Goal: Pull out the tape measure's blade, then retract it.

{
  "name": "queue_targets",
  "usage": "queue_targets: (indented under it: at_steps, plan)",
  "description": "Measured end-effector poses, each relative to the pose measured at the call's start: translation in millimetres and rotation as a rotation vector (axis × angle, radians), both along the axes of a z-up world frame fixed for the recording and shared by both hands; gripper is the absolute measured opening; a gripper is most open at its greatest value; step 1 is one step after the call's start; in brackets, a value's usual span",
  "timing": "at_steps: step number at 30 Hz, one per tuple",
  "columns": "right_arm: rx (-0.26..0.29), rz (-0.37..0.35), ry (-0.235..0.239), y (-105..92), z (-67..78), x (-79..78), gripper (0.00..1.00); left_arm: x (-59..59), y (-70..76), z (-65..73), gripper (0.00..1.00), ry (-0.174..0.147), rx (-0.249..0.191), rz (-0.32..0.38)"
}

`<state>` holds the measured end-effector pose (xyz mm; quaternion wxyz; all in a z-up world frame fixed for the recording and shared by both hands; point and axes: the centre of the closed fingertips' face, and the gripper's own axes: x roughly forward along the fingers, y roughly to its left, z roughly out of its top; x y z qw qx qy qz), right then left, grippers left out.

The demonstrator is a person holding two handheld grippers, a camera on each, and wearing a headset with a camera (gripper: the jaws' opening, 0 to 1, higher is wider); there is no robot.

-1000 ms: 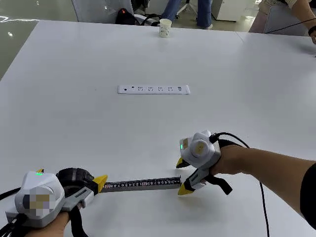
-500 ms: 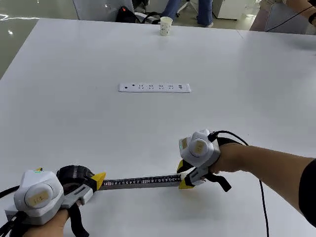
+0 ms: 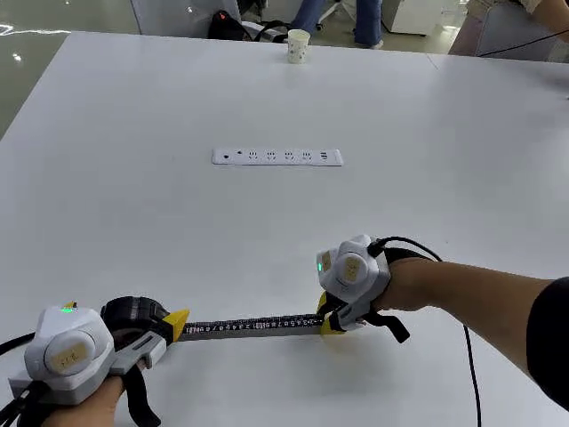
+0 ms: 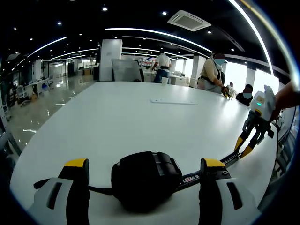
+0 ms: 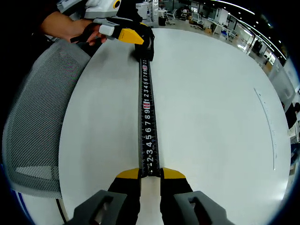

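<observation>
Pinching the end of the tape measure's blade [image 5: 147, 122] between its nearly closed jaws, the right hand-held gripper [image 5: 150, 174] sits low over the white desk [image 3: 427, 160], and the numbered blade lies flat and straight back to the black tape measure case [image 4: 146, 180]. The left hand-held gripper [image 4: 144, 164] straddles that case with its 2 jaws spread wide, a gap showing on either side in the left gripper view. Farther up the desk lie a white power strip [image 3: 277, 158] and, near the far edge, a paper cup [image 3: 298, 47]
</observation>
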<state>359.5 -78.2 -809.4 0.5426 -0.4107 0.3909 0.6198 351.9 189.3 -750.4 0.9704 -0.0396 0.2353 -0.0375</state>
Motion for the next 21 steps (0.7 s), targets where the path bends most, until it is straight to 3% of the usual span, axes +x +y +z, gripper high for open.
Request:
queue_targets:
  at_steps: [7,11,12,17,21]
  plan:
    - [-0.055,0.024,-0.029,0.3,-1.6,0.2,0.11,-0.9,-1.7,-2.1,0.90,0.000,-0.003,0.002]
    - [-0.049,-0.014,-0.021,-0.9,-0.7,0.4,0.11,-1.0,-0.4,-5.9,0.84,0.020,-0.022,0.023]
    - [-0.051,-0.020,-0.023,-1.1,-1.0,0.7,0.11,-1.7,1.0,-8.9,0.83,0.040,-0.025,0.035]
    - [-0.068,-0.049,-0.023,-0.8,-1.0,0.5,0.11,-3.6,2.0,-19.2,0.75,0.081,-0.019,0.037]
    - [-0.063,-0.054,-0.019,-0.9,-0.9,0.7,0.10,-4.8,-1.3,-21.3,0.68,0.093,-0.042,0.027]
